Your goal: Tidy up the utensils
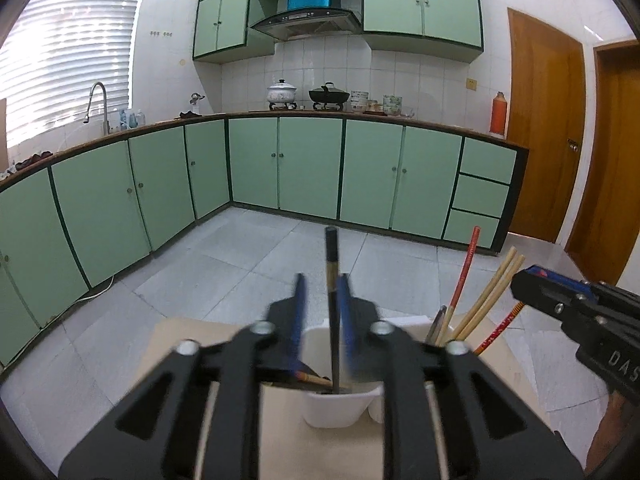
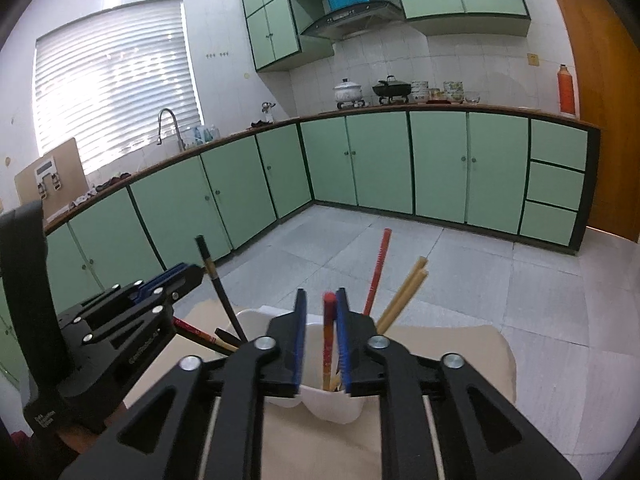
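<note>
A white two-part holder [image 1: 340,408] stands on a beige table [image 1: 180,344]. A black chopstick [image 1: 331,264] stands upright in its left part, between the fingers of my left gripper [image 1: 320,280]. The jaws are open, with a gap on the chopstick's left side. In the right wrist view, a red chopstick [image 2: 328,328] stands in the holder's right part [image 2: 332,400] between the open jaws of my right gripper [image 2: 320,294], close to the right pad. Another red chopstick [image 2: 378,268] and two wooden chopsticks [image 2: 404,292] lean in that same part. More chopsticks [image 2: 200,334] lie slanted in the left part.
The table's beige top [image 2: 460,344] ends just past the holder, with grey tiled floor [image 1: 240,264] beyond. Green cabinets [image 1: 304,164] line the far walls under a counter with pots [image 1: 282,92]. A wooden door [image 1: 544,128] is at the right.
</note>
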